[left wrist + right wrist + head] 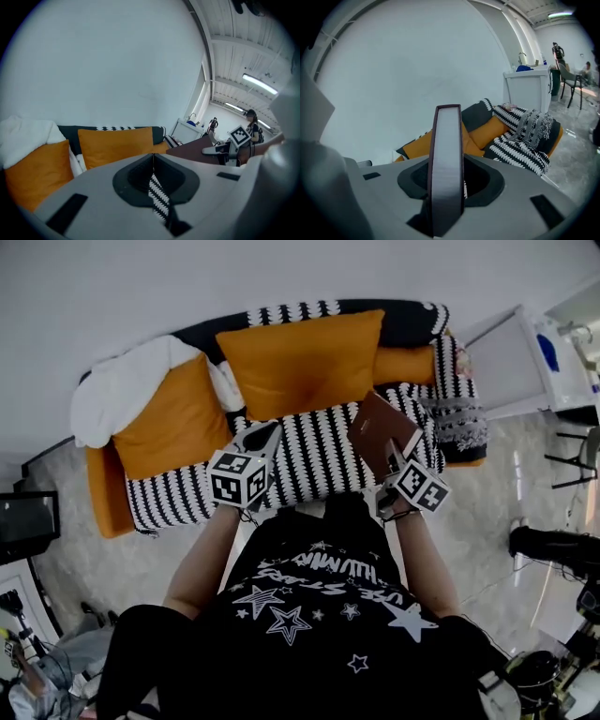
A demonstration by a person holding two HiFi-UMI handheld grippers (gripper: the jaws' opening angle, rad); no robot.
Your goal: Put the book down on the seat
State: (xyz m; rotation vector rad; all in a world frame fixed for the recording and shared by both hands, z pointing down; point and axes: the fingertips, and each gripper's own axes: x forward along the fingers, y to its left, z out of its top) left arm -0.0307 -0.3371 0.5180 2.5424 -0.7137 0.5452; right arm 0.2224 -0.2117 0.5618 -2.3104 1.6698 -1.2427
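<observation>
Squeezing the book (378, 426), the right gripper (391, 456) hangs over the right end of the seat (314, 465) to lower it; left gripper (264, 438) closed, empty.

**Plain wall, loud sofa**

A bare, pale wall (187, 277) fills the back. Against it sits a sofa (309, 460) in black-and-white zigzag stripes. One big orange cushion (300, 357) leans on the backrest, and a second cushion (173, 423) sits at the left end with a white blanket (117, 390) bunched behind it. A fringed striped throw (455, 413) drapes the right arm, and just beyond that stands a white cabinet (516, 362). The floor (497, 512) is pale and marbled. Overhead, a strip light (258, 83) glows on the ribbed ceiling (243, 42).
</observation>
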